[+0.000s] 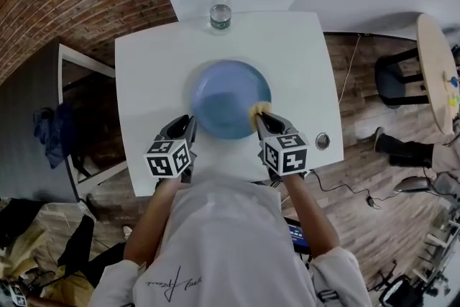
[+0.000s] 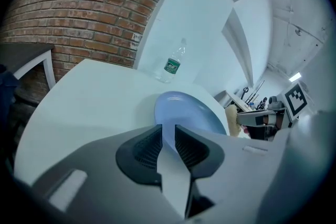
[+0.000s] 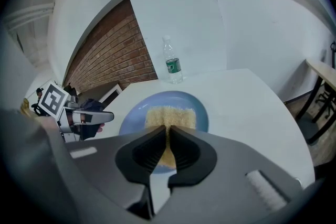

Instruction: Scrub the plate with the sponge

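So left gripper (image 2: 167, 136) pinches the plate (image 2: 184, 110) rim at 8 o'clock, prob to steady it, right gripper (image 3: 168, 139) clamps the sponge (image 3: 169, 117) at 4.

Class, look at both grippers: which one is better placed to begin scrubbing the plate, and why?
The right gripper: it holds the sponge over the plate. The left gripper is clamped on the plate's rim, likely steadying it.

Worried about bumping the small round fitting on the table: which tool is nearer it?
Right. The right tool, gripping the sponge, sits just left of the fitting; the left tool is across the plate.
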Tool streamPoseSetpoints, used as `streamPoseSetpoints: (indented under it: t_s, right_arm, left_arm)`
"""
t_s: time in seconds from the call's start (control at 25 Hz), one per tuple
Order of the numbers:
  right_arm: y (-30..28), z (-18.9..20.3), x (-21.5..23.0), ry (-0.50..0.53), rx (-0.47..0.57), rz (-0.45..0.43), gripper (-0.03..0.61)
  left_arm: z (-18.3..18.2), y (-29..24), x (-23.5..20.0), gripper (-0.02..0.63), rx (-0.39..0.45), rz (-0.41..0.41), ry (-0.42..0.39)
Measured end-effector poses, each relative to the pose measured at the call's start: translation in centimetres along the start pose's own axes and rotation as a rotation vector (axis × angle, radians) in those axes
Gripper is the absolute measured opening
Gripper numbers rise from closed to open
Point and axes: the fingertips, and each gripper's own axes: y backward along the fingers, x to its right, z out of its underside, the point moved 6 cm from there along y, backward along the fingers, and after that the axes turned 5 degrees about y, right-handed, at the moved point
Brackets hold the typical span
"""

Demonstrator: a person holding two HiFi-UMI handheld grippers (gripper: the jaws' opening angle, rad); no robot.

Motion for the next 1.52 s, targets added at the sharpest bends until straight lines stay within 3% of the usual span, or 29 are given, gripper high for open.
streamPoseSetpoints:
  t_s: [0.76, 1.52]
  right_arm:
    - [-5.5, -1.6, 1.4, 0.11, -0.116, 0.056, 0.021]
    - [-9.7, -3.8, 1.9, 0.128, -0.162, 0.059, 0.028]
  left_arm:
    - [0.6, -3.3, -1.4, 0.083, -0.102, 0.028, 0.004]
    - [0.4, -4.3, -1.3, 0.071, -0.092, 0.041, 0.044]
